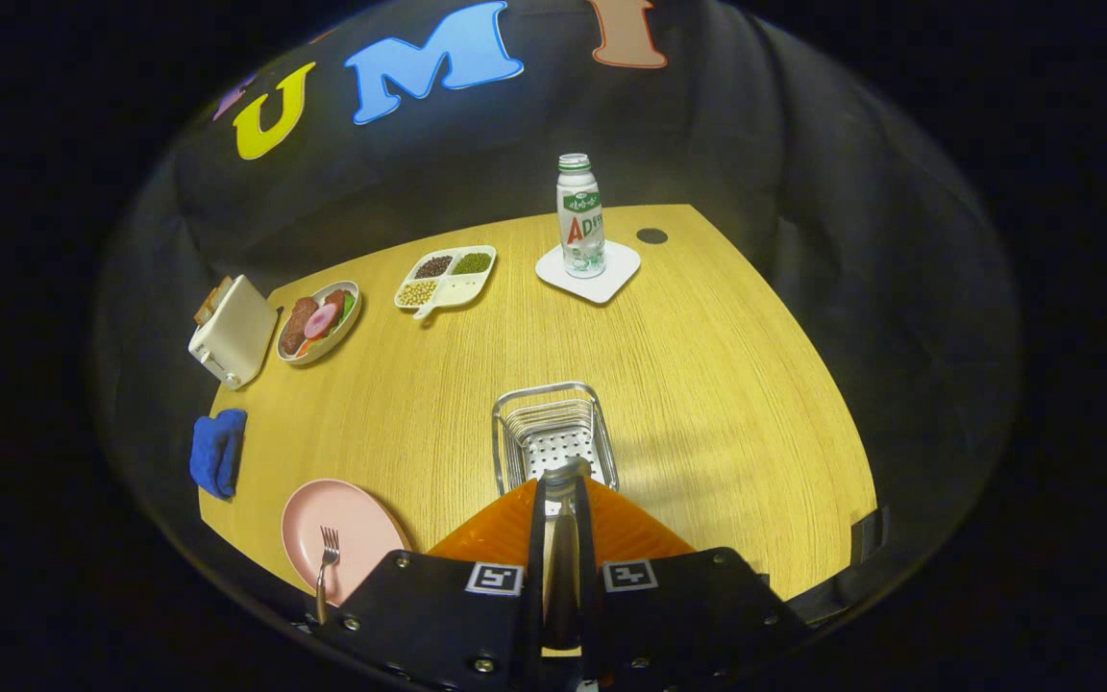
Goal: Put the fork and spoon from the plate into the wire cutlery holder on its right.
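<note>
My gripper [561,485] is shut on the spoon [563,557], whose metal handle runs up between the two fingers and ends just over the near rim of the wire cutlery holder [553,432]. The holder stands just ahead of the fingers on the wooden table, and its perforated floor shows bare. To the left of the fingers lies the pink plate [337,533] with the fork [326,567] resting on its near side, tines pointing away from me.
Beyond the holder a bottle [579,216] stands on a white coaster [589,271]. Further left are a divided tray of beans [446,278], a plate of food [320,320], a white toaster [233,331] and a blue cloth [218,452]. The table's right edge [832,404] curves close by.
</note>
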